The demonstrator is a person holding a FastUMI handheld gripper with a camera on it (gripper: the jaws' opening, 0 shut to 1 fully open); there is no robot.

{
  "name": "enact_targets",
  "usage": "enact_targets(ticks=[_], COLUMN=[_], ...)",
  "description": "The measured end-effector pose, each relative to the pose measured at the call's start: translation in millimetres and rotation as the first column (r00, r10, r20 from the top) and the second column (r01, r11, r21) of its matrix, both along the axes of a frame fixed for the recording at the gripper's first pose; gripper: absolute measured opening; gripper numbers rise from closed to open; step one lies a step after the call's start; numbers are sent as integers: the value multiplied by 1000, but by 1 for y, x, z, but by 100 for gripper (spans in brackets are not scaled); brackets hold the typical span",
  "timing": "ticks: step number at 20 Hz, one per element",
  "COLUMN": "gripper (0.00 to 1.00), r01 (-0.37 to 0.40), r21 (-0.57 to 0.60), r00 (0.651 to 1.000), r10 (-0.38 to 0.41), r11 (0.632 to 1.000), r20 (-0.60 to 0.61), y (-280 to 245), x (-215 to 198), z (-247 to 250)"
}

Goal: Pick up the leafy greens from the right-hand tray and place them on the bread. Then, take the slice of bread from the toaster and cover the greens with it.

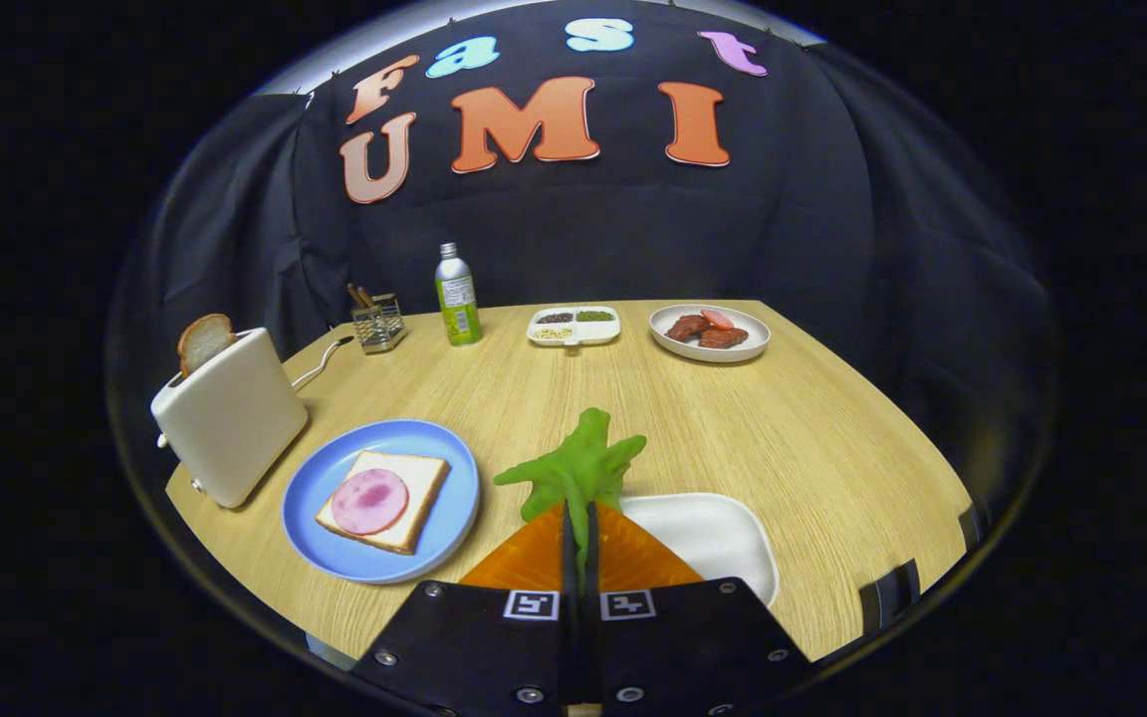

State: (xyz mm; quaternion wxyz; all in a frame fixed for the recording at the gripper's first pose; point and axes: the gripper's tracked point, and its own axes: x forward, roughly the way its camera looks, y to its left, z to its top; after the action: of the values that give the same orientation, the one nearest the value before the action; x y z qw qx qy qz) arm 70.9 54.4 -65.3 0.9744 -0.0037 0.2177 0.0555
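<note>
Counted on the wooden table (783,428): two bread slices, one in the white toaster (230,418), one on the blue plate (454,498); one green leafy bunch (583,463); one metal bottle (457,295); three white dishes.

Gripper (578,528) fingers clamped on the greens.

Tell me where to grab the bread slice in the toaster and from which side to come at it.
Grip the rounded crusty top of the bread slice, the only part standing out of the toaster slot. Come from above, fingers on its two flat faces, then lift straight up. First the gripper, now shut on the leafy greens, should probably set them on the ham-topped bread on the blue plate.
</note>
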Motion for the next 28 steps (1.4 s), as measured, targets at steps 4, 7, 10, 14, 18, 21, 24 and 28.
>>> enact_targets(ticks=[4, 7, 10, 14, 18, 21, 24, 28], gripper=[1, 1, 1, 1, 1, 1, 2, 3], r01=[-64, -114, -157, -198, -229, -241, -247, -241], r21=[-8, -20, -30, -38, -39, -36, -42, -50], r00=[998, 993, 988, 980, 973, 970, 968, 970], r10=[64, 114, 157, 198, 228, 240, 246, 238], r11=[998, 993, 987, 980, 973, 970, 968, 969], r20=[15, 16, 10, -2, -15, -29, -42, -59], y=[37, 66, 91, 119, 140, 152, 158, 160], x=[-1, 0, -2, -2, -3, 1, 2, 7], z=[9, 10, 7, 2, -7, -13, -21, -33])
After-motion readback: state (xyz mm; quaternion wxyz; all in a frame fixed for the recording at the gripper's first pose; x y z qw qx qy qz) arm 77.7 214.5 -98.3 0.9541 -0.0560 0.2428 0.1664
